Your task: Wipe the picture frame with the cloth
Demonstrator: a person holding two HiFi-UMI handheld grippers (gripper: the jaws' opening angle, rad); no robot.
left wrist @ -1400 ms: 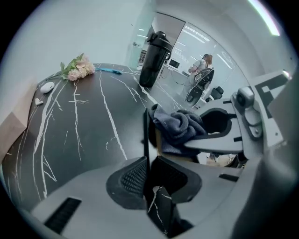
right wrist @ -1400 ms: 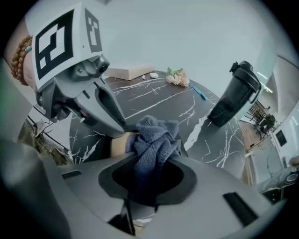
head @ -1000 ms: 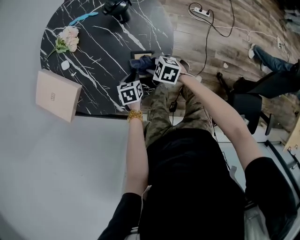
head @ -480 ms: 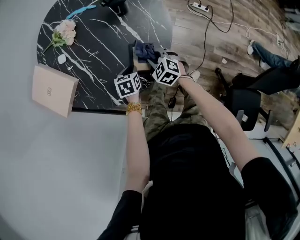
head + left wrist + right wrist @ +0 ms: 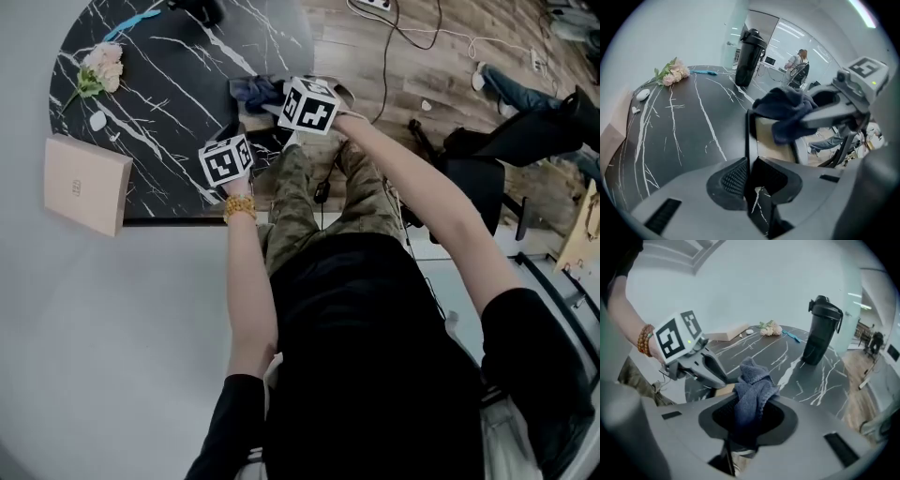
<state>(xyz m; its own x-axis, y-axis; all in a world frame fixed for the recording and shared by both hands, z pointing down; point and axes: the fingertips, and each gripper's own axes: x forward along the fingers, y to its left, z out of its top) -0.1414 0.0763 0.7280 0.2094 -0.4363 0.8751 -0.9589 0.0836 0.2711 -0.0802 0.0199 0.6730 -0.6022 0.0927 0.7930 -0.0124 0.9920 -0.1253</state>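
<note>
Right gripper (image 5: pixel 743 427) is clamped on the blue terry cloth (image 5: pixel 752 385), left gripper (image 5: pixel 749 180) pinches the black-rimmed picture frame (image 5: pixel 771 140). I'd wipe lightly so it doesn't twist.

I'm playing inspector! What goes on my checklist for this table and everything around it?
Surface: black marble table, white veins.
Job's things: picture frame stood on edge; blue cloth at its top.
Clutter: flowers, black bottle, beige box.
Grippers: left gripper jaws shut on the frame; right gripper jaws shut on the cloth.
Cables: cables across the floor.
Surroundings: wooden floor, someone's legs.
</note>
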